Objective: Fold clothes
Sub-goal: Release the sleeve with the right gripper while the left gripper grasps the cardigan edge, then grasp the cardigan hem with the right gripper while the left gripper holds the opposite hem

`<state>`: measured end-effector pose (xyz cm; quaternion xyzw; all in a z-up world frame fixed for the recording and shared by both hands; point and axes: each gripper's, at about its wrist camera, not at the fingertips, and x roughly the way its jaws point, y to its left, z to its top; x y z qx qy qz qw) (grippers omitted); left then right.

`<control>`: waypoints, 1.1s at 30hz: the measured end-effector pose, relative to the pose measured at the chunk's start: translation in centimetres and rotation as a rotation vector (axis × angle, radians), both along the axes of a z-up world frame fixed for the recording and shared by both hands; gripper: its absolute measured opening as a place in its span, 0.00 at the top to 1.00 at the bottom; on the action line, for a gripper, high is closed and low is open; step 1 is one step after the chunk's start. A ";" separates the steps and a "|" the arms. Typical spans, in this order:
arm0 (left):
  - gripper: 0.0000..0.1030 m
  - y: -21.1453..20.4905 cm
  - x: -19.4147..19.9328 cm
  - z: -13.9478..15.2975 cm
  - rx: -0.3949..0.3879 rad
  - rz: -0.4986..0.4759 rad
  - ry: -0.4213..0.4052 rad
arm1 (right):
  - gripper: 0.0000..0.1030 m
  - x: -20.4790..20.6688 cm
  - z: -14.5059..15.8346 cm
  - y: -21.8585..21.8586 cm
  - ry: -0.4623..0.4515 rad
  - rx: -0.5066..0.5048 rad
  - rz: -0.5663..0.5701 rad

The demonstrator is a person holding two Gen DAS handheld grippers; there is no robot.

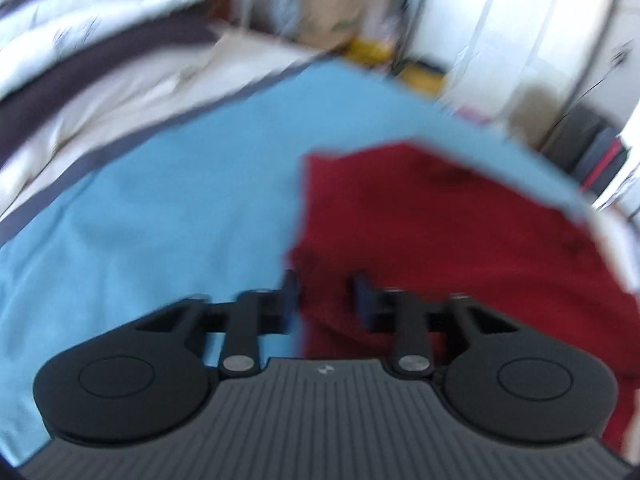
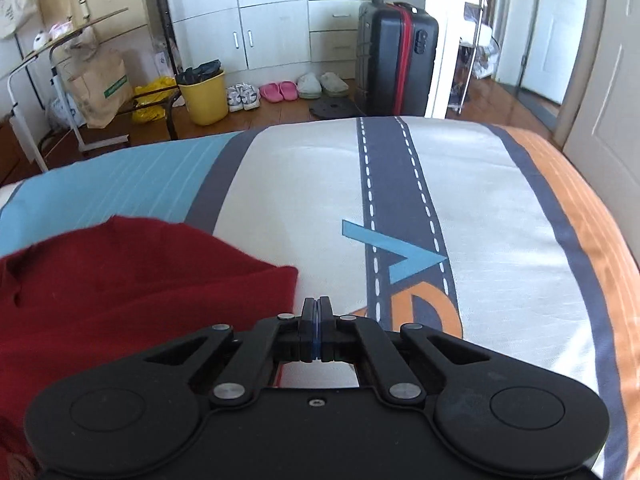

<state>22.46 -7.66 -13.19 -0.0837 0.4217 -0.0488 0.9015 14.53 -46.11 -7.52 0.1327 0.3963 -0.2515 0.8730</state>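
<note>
A dark red garment (image 1: 440, 240) lies on the bed's blue sheet (image 1: 160, 208). The left wrist view is blurred by motion. My left gripper (image 1: 326, 300) is open, its fingers standing over the garment's left edge, with red cloth between them. In the right wrist view the same red garment (image 2: 120, 280) lies at the left on the bed cover (image 2: 300, 200). My right gripper (image 2: 316, 320) is shut with nothing between its fingers, just right of the garment's corner.
Pillows and bedding (image 1: 80, 40) lie beyond the blue sheet. Past the bed's edge stand a black suitcase (image 2: 396, 56), a yellow bucket (image 2: 204, 96), a paper bag (image 2: 100, 88), shoes (image 2: 280, 90) and white cupboards (image 2: 272, 12).
</note>
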 end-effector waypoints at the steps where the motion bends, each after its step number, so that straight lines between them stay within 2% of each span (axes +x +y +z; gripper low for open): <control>1: 0.42 0.9 -0.6 0.1 -0.014 0.017 0.001 | 0.95 -0.3 0.4 0.3 -0.010 0.009 0.014; 4: 0.37 3.1 -2.7 0.4 -0.066 -0.028 0.042 | 0.91 -1.2 1.3 1.0 -0.041 0.055 0.054; 8: 0.37 6.5 -5.2 -0.6 -0.208 -0.168 0.218 | 0.88 -3.3 1.9 1.8 -0.036 0.259 0.132; 10: 0.37 7.7 -6.7 -0.5 -0.235 -0.229 0.224 | 0.79 -4.3 2.0 2.2 -0.039 0.354 0.172; 12: 0.37 8.0 -8.0 -0.2 -0.206 -0.306 0.225 | 0.53 -4.8 1.9 2.7 -0.032 0.412 0.207; 14: 0.37 8.1 -9.0 -0.1 -0.184 -0.371 0.224 | 0.45 -5.3 1.7 3.3 -0.030 0.459 0.219; 15: 0.37 8.2 -9.3 0.0 -0.182 -0.393 0.227 | 0.45 -5.5 1.4 3.4 -0.018 0.486 0.219; 16: 0.39 8.3 -9.5 0.0 -0.181 -0.415 0.231 | 0.45 -5.6 1.0 3.6 -0.002 0.514 0.216; 17: 0.46 8.4 -9.9 0.1 -0.196 -0.439 0.239 | 0.45 -5.8 0.5 3.8 0.012 0.542 0.213; 18: 0.55 8.6 -10.4 0.2 -0.247 -0.468 0.245 | 0.45 -5.9 0.2 3.9 0.023 0.567 0.209; 19: 0.68 8.8 -10.9 0.4 -0.314 -0.498 0.246 | 0.45 -5.9 0.0 4.0 0.032 0.585 0.205; 21: 0.68 9.2 -12.0 0.8 -0.422 -0.553 0.235 | 0.45 -5.9 -0.1 4.6 0.047 0.610 0.213; 22: 0.67 9.1 -12.5 1.3 -0.428 -0.572 0.212 | 0.45 -5.9 0.0 5.2 0.064 0.615 0.238; 25: 0.61 8.9 -13.5 1.7 -0.353 -0.590 0.160 | 0.45 -6.4 0.8 7.2 0.106 0.603 0.323; 30: 0.52 9.4 -13.6 0.9 -0.209 -0.550 0.161 | 0.44 -8.3 2.0 8.5 0.173 0.543 0.368; 31: 0.49 9.6 -13.6 0.8 -0.178 -0.540 0.156 | 0.44 -8.5 2.0 8.5 0.208 0.528 0.378; 32: 0.40 9.8 -13.6 0.7 -0.147 -0.530 0.152 | 0.42 -8.6 1.9 8.4 0.247 0.514 0.391; 33: 0.36 9.9 -13.5 0.4 -0.119 -0.501 0.142 | 0.41 -8.7 1.7 8.4 0.292 0.511 0.405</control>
